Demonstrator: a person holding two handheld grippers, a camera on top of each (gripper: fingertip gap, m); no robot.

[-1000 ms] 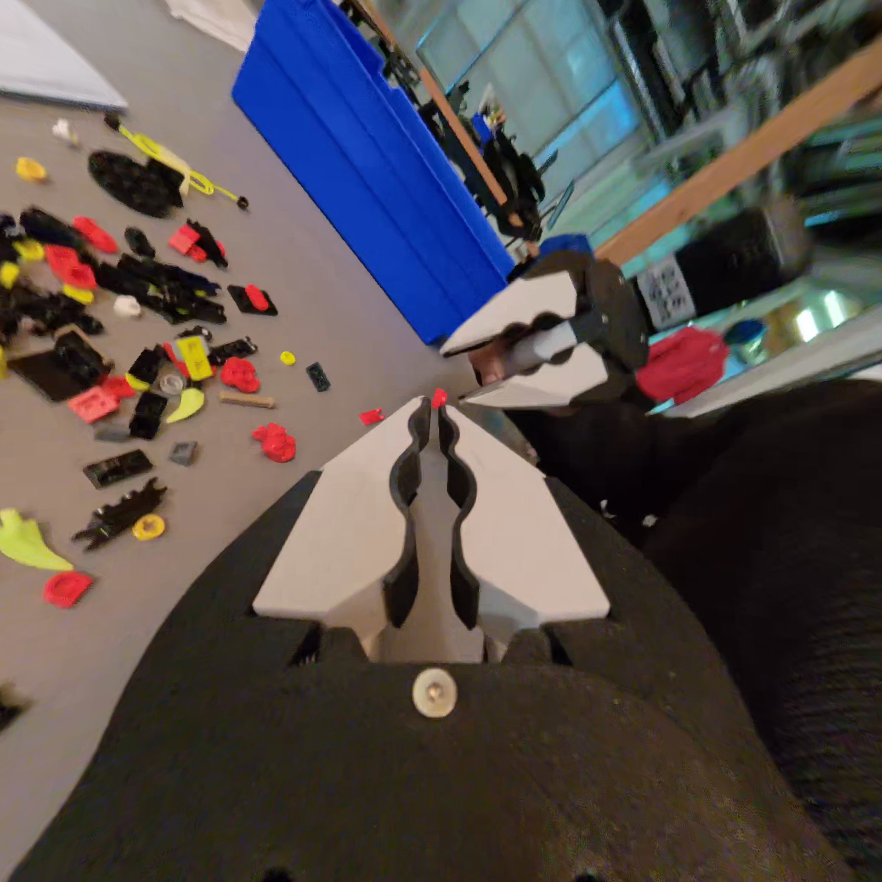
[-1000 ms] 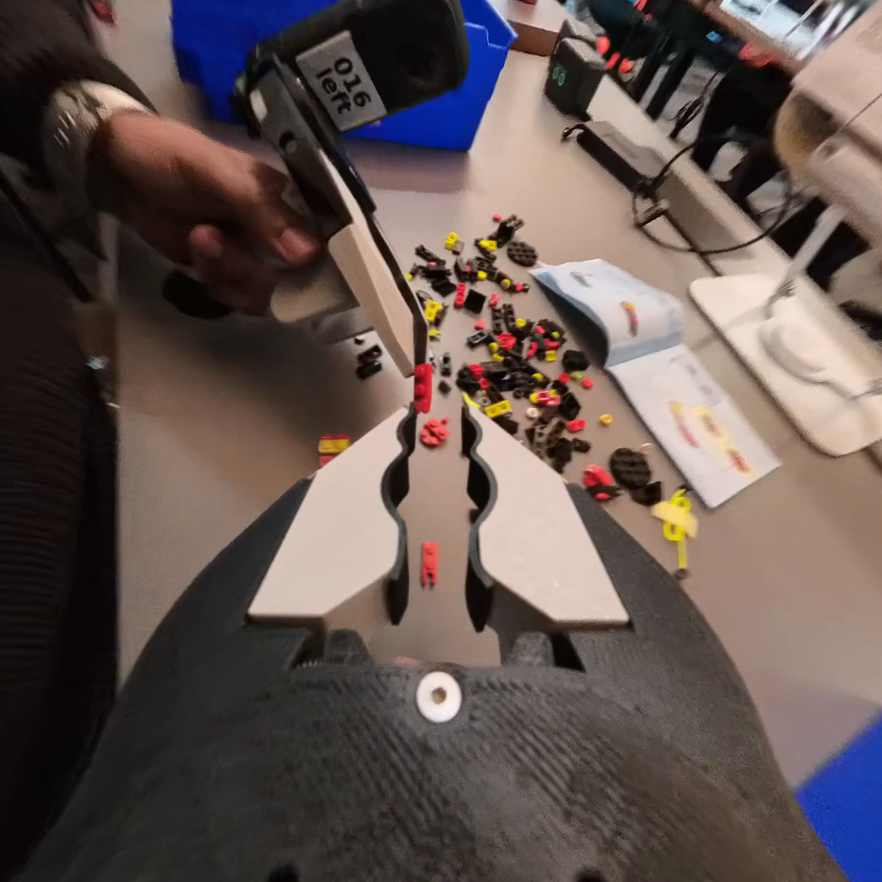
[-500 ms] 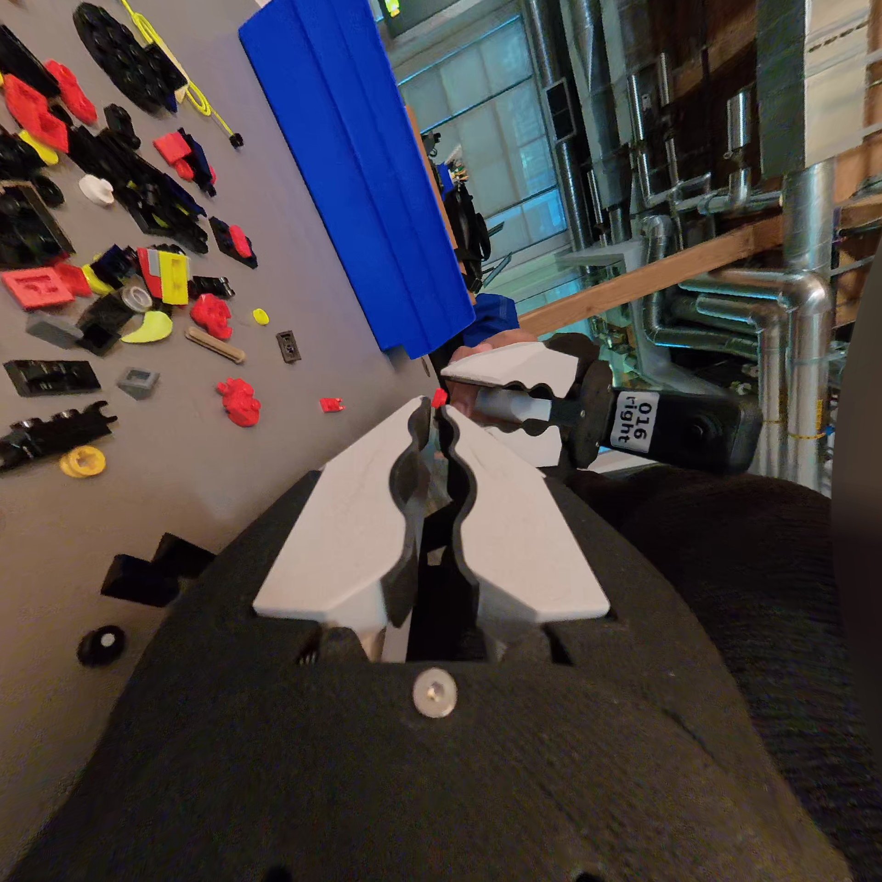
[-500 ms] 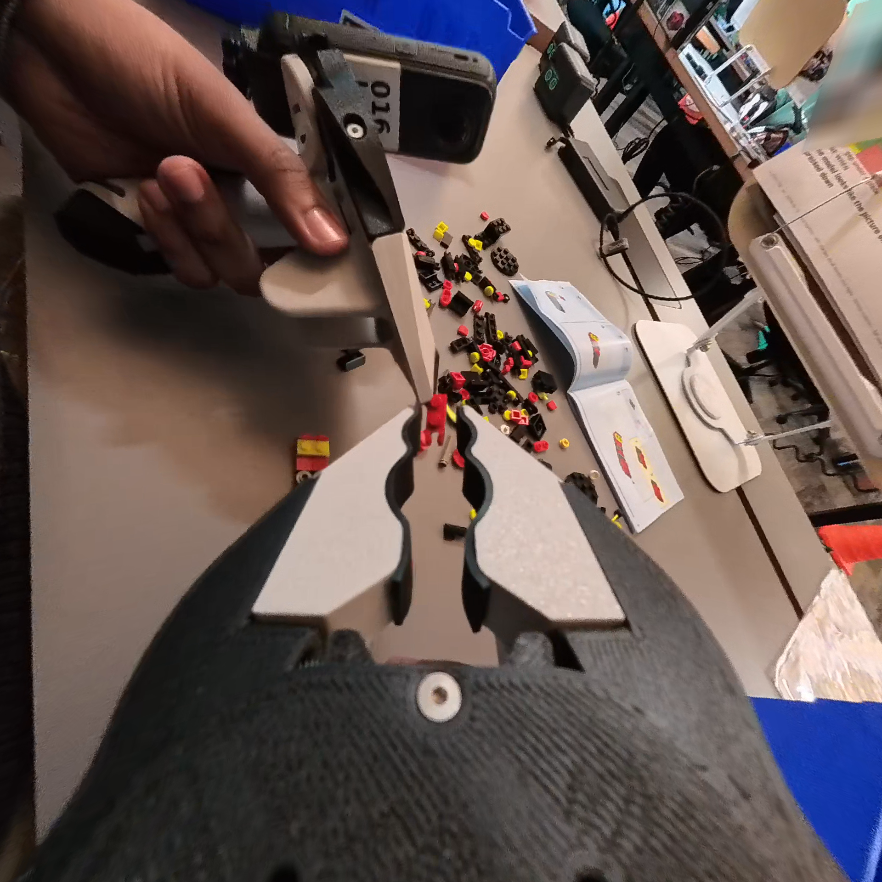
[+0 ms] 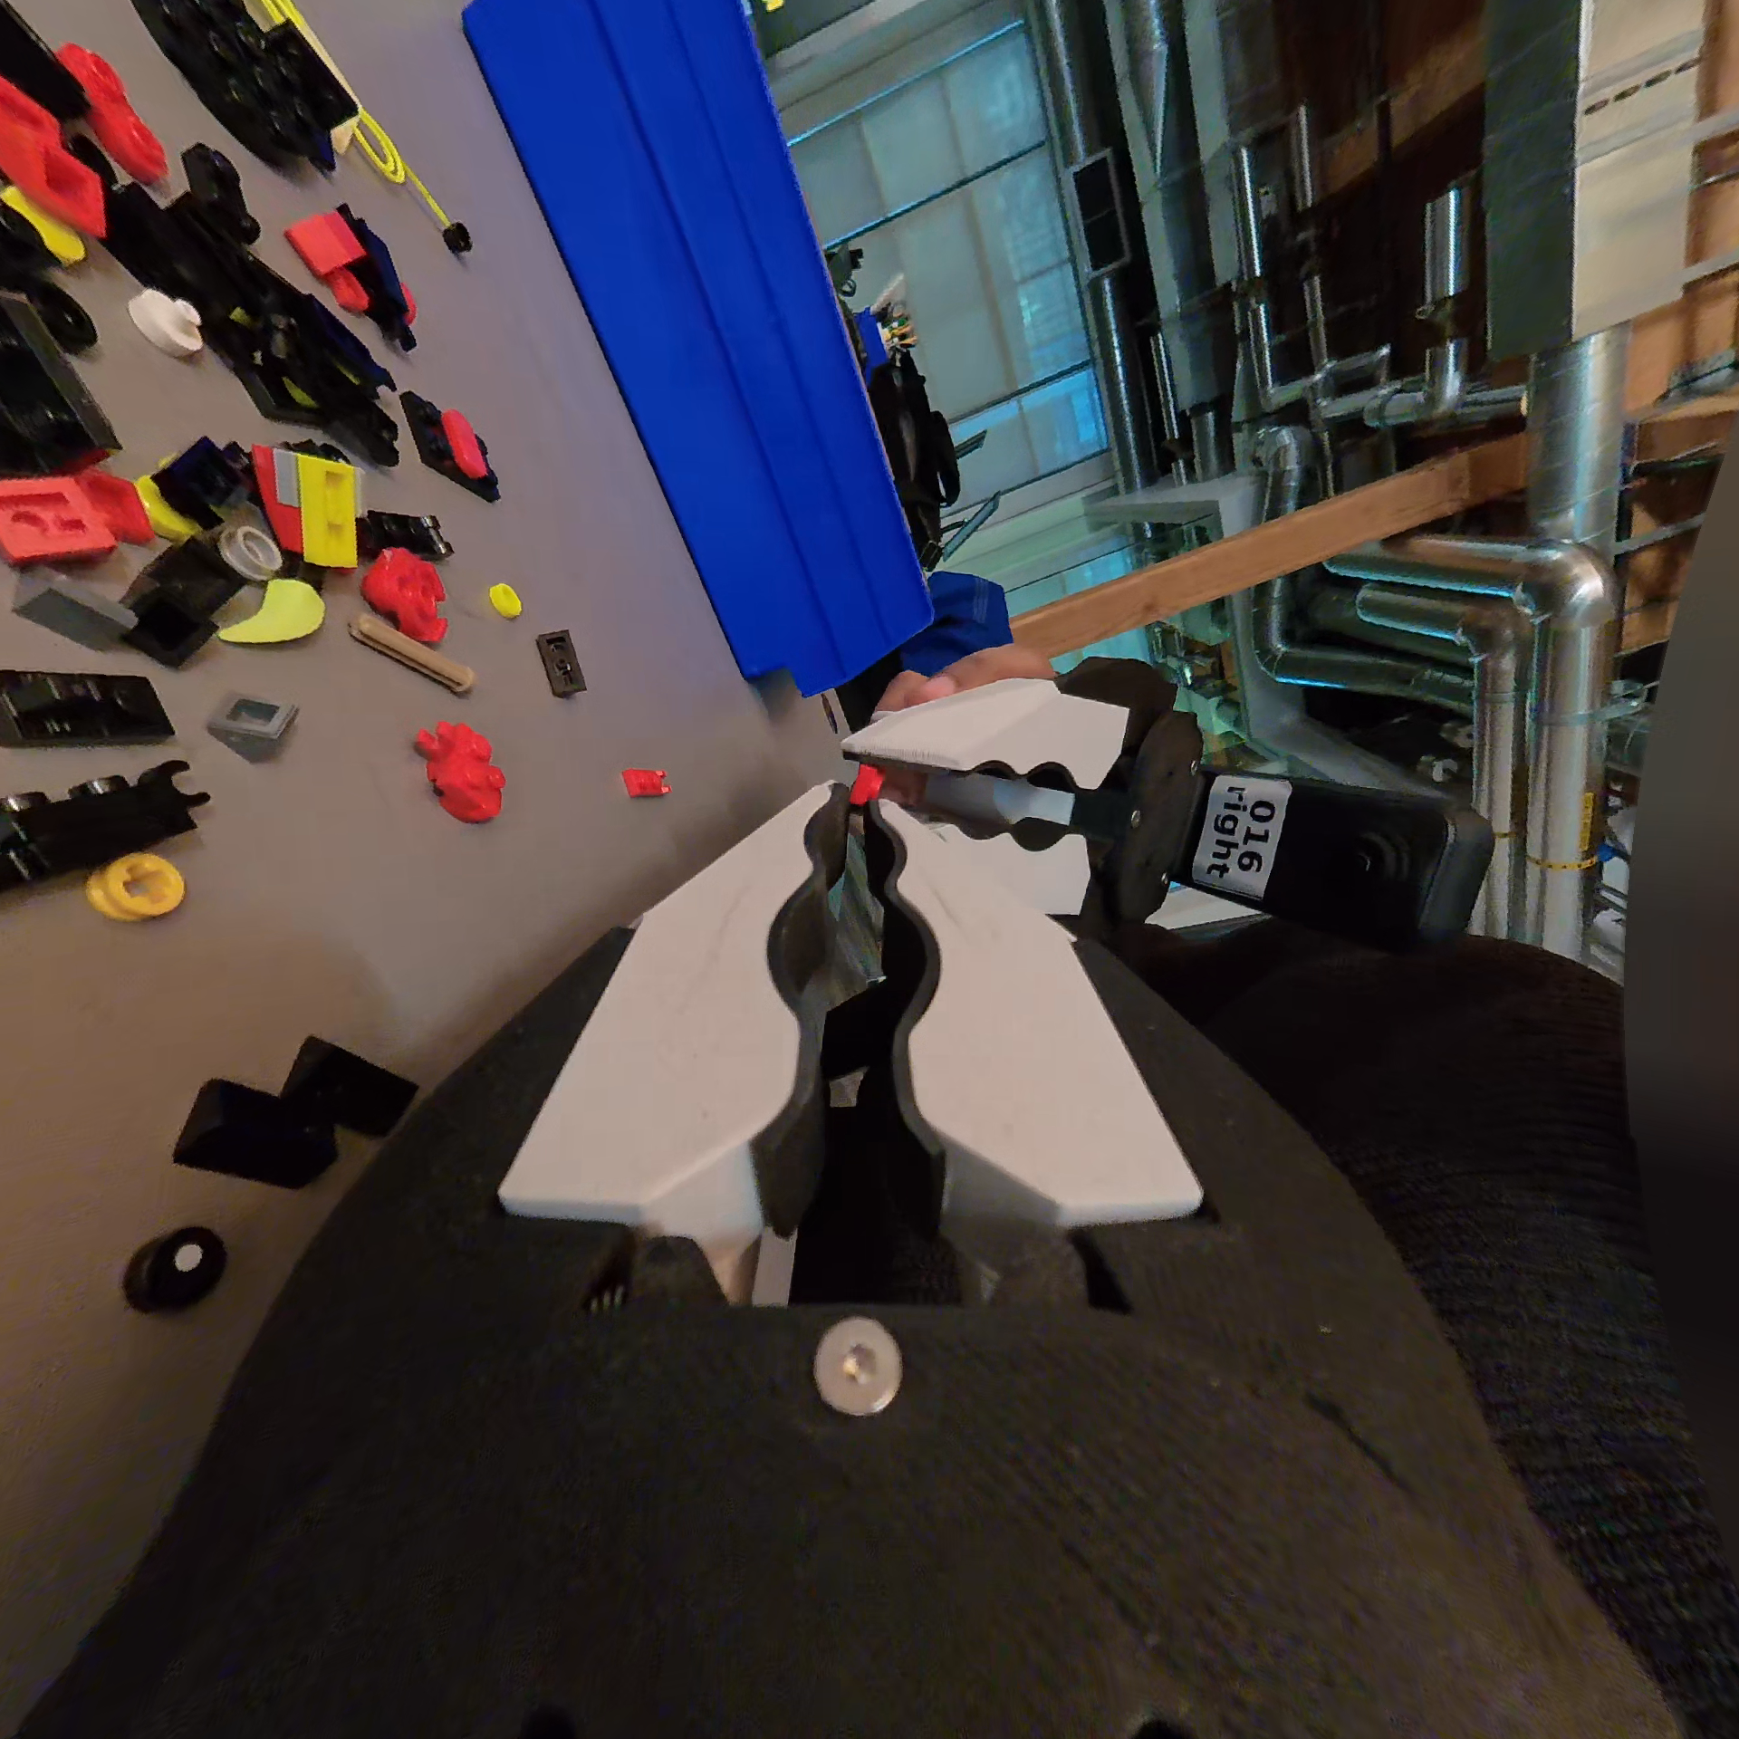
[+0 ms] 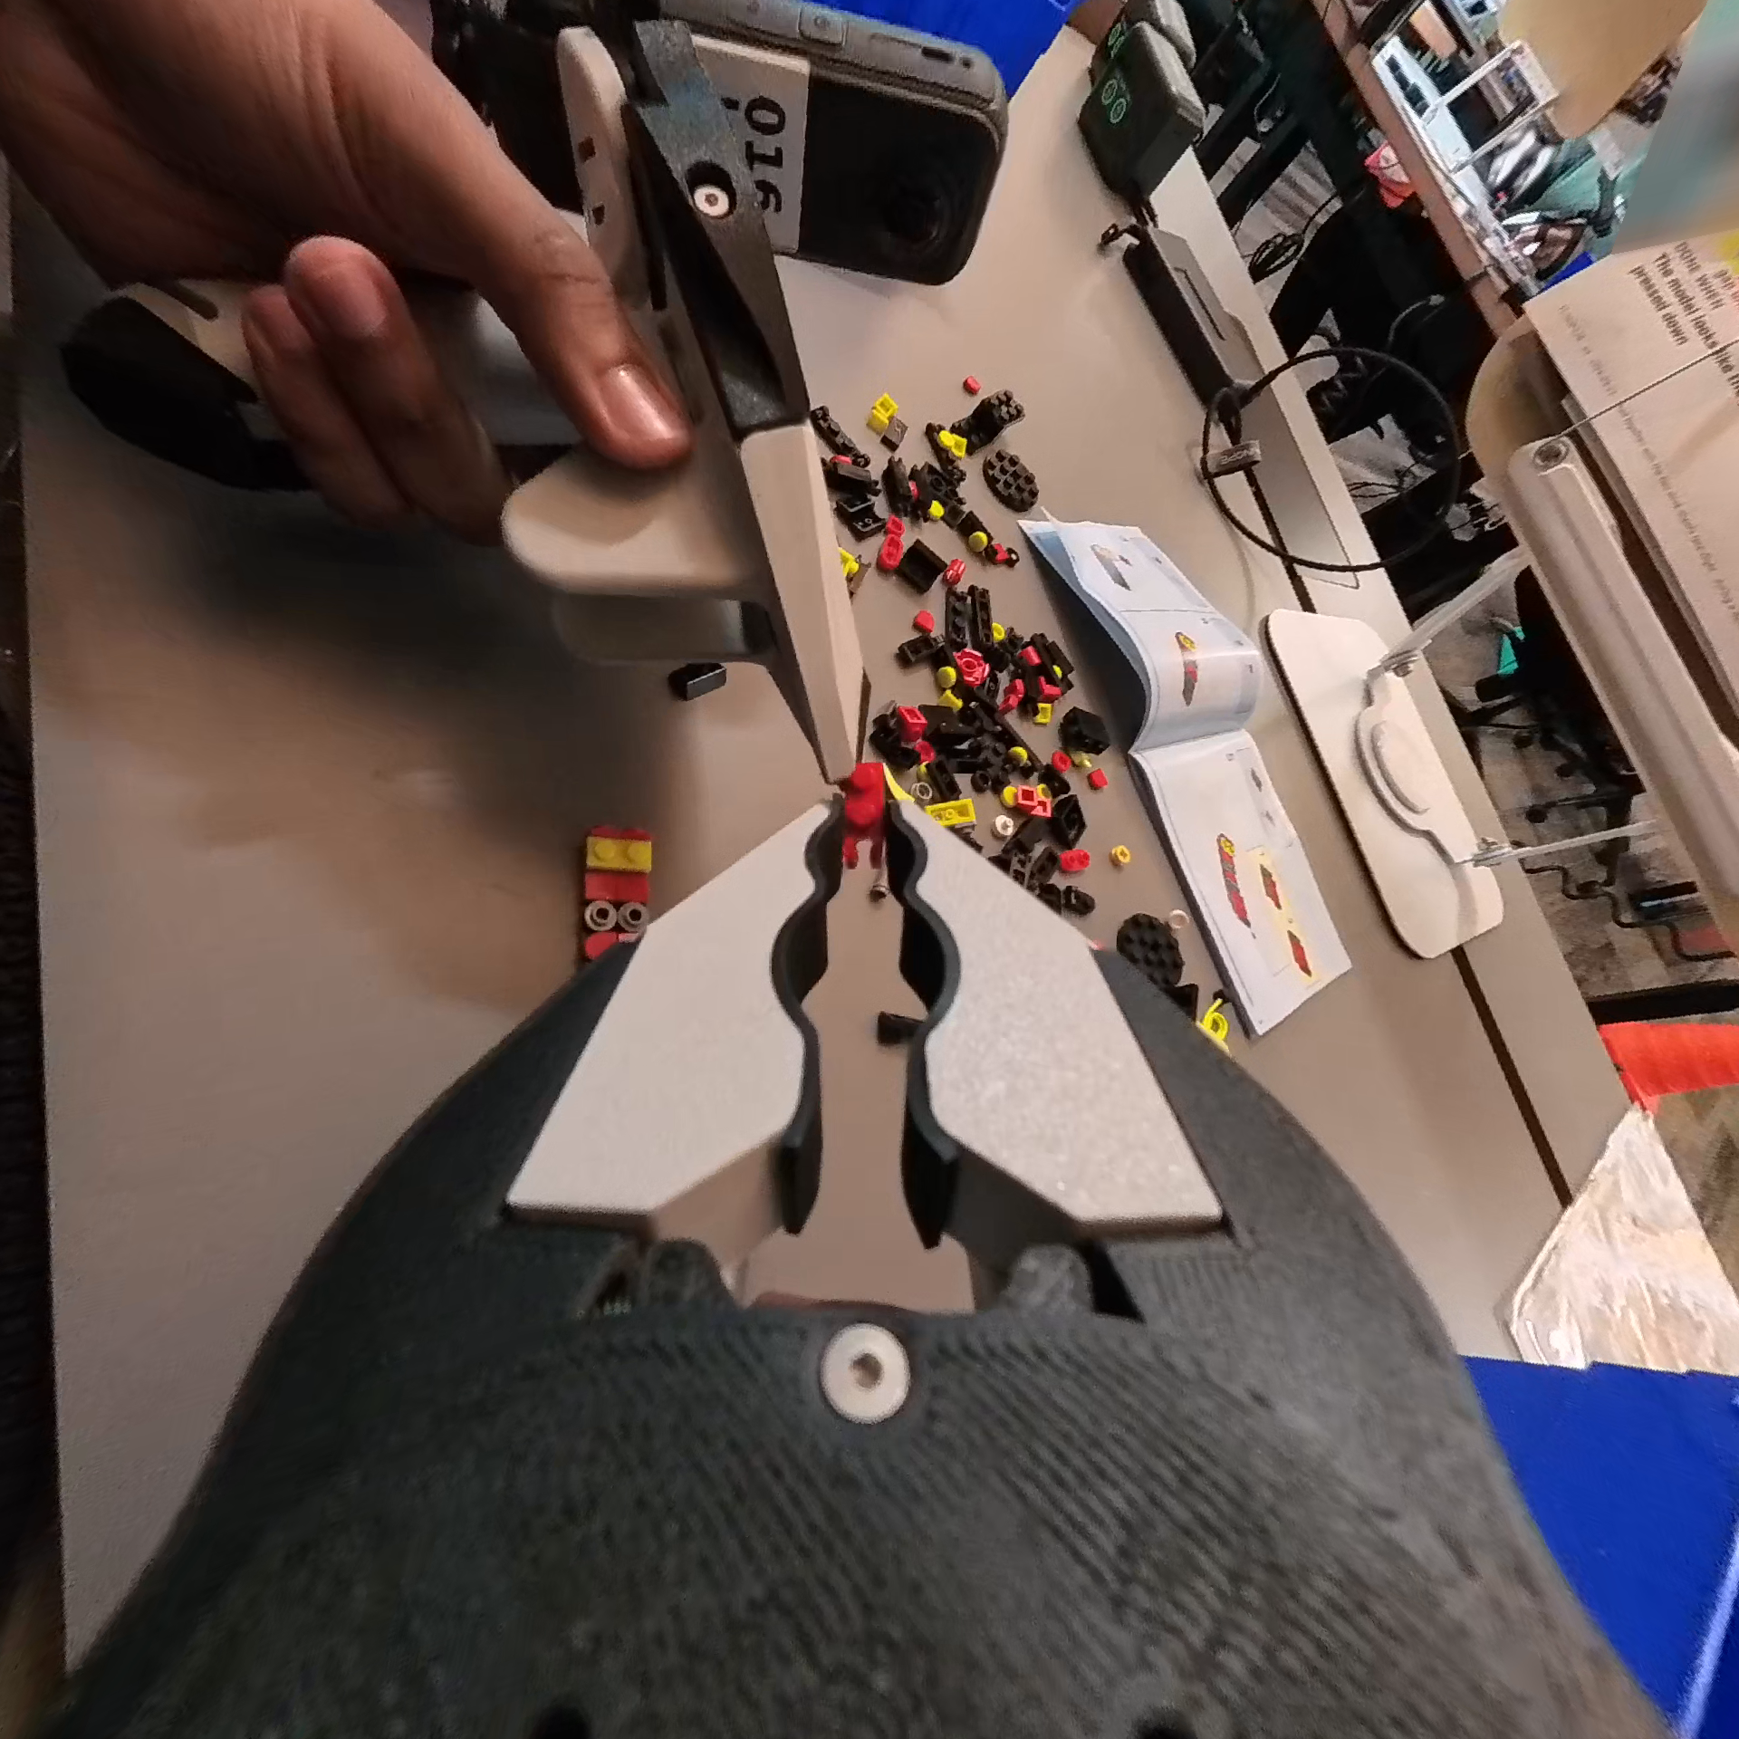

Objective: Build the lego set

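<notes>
Both claws [image 6: 861,817] at red piece [image 6: 864,811]

Grey table [image 6: 282,753] strewn with black, red and yellow bricks [image 6: 969,678]. Beside those bricks, pale blue booklet [image 6: 1186,715]; behind them, bright blue bin [image 5: 696,311]. Small red piece [image 6: 864,811] between pale grey, black-lined fingers [image 6: 715,1026].

White labels [image 5: 1235,840] on gripper cameras; sign [image 6: 1684,311]

The left hand-held gripper [image 5: 854,817] pinches a small red piece [image 5: 864,783] at its tips, touching the right hand-held gripper [image 5: 870,767] above the grey worktop [image 5: 358,903].
</notes>
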